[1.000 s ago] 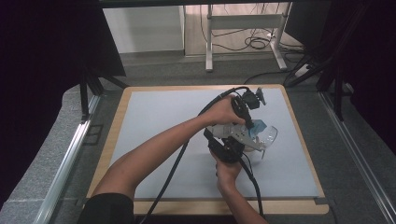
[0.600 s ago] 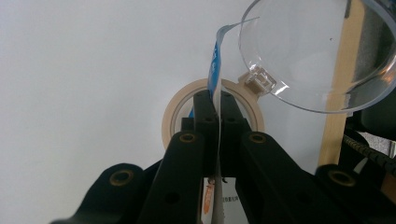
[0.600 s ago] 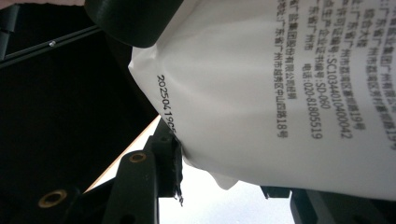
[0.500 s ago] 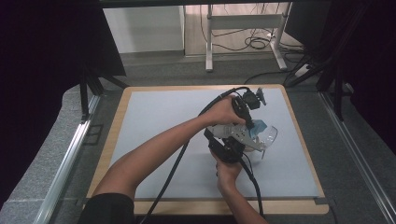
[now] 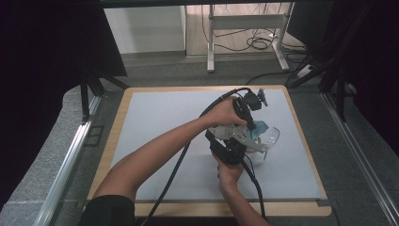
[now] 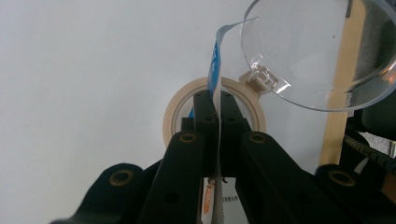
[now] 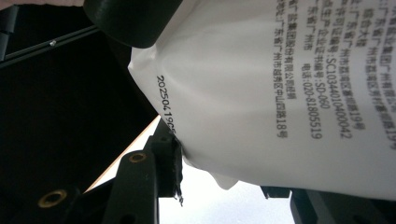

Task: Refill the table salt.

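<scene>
Mid-table (image 5: 155, 122), nothing shifted from second ago. My left gripper (image 6: 218, 105) fingers pinch pouch (image 6: 215, 70) edge beside clear bowl (image 6: 322, 51); right gripper (image 7: 173, 161) fingers grip pouch bottom. Pour likely pending.

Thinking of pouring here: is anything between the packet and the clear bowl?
Nothing visible does. The packet, pinched in the left tool, hangs right beside the clear bowl; the tape roll lies under the tool, not between them.

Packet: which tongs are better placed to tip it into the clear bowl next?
Left, probably: the left tongs are shut on the packet edge right beside the clear bowl; the right tongs sit below the packet.
</scene>
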Available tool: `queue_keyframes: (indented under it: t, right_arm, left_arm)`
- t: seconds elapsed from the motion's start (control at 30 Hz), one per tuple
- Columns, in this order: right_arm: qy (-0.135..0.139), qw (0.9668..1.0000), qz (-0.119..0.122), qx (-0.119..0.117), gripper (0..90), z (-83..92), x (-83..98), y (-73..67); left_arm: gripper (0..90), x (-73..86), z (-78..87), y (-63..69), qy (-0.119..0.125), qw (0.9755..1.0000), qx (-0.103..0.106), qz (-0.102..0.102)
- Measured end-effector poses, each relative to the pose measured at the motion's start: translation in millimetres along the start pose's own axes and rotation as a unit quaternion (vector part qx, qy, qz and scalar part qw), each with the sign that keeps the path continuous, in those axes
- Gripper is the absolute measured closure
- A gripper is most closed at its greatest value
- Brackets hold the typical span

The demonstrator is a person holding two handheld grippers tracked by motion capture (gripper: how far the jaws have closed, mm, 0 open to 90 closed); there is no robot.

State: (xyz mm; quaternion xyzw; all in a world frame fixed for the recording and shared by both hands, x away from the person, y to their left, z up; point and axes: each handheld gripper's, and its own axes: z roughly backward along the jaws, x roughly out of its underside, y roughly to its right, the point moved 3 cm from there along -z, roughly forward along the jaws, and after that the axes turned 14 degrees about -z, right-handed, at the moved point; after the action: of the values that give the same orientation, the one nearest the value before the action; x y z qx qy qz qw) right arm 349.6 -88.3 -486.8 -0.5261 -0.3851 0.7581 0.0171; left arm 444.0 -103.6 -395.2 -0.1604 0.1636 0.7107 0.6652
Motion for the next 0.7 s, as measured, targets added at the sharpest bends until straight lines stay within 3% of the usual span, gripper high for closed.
queue_keyframes:
  t: [0.27, 0.5, 0.57, 0.7]
  right_arm:
    - [-0.006, 0.9999, 0.010, 0.000, 57.7, 1.1, 2.7, 0.7]
    - [-0.016, 0.9995, 0.027, 0.004, 57.7, 0.9, 8.4, 1.7]
    - [-0.022, 0.9988, 0.043, 0.007, 57.6, 0.9, 11.2, 2.0]
    - [-0.029, 0.9985, 0.046, 0.009, 57.4, 1.2, 14.5, 3.3]
  left_arm:
    - [89.6, 4.0, 1.5, 1.7, 0.017, 0.9998, 0.000, 0.007]
    - [89.5, 12.2, 3.0, 2.0, 0.033, 0.9994, 0.001, 0.008]
    - [89.5, 15.4, 4.6, 2.6, 0.040, 0.9991, 0.000, 0.011]
    - [89.5, 21.1, 7.6, 2.6, 0.055, 0.9983, 0.000, 0.019]
